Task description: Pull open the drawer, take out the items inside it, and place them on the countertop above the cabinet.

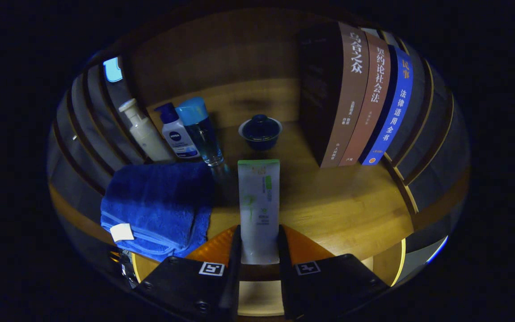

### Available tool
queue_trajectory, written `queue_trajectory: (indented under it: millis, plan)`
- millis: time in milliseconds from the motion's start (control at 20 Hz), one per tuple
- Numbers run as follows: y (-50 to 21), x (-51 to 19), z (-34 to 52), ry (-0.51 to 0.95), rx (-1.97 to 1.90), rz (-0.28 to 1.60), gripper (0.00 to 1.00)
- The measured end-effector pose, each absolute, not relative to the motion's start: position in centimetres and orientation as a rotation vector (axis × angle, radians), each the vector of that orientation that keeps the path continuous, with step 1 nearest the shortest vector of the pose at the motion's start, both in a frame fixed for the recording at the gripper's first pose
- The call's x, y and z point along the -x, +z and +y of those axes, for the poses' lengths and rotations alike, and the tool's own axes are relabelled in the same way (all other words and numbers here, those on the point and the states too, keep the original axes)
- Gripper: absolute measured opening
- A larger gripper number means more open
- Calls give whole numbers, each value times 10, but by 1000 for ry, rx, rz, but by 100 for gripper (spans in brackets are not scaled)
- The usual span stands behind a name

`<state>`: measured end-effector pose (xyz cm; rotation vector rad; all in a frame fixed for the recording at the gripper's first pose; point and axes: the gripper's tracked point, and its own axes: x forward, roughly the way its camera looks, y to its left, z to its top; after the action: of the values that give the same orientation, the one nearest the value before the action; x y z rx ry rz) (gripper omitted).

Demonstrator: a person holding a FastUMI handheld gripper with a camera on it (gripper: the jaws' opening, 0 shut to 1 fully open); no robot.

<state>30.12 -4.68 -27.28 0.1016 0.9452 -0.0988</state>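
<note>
A pale tube with a green end and green print [259, 201] stands lengthwise between my fingers, and my gripper [259, 243] is shut on its lower part. The tube reaches forward over the wooden countertop [338, 205]. A folded blue towel [159, 205] lies on the countertop just left of the tube, with a white tag at its near corner.
Beyond the towel stand three bottles: a white pump bottle [143, 132], a small white one with a dark blue cap [176, 132] and a clear one with a light blue cap [200, 129]. A dark lidded bowl [260, 132] sits straight ahead. Upright books [356, 96] stand at the right.
</note>
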Motion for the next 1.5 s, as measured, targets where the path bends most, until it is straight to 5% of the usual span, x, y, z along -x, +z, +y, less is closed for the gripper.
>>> queue_trajectory:
  millis: [350,500,850,1500]
  plan:
    - [-275,-306,-46,-88,-106,929,53]
    - [-261,-304,-45,-89,-102,893,100]
    - [-224,-266,-45,-95,-66,788,99]
    - [-164,-92,-22,-40,-82,470,99]
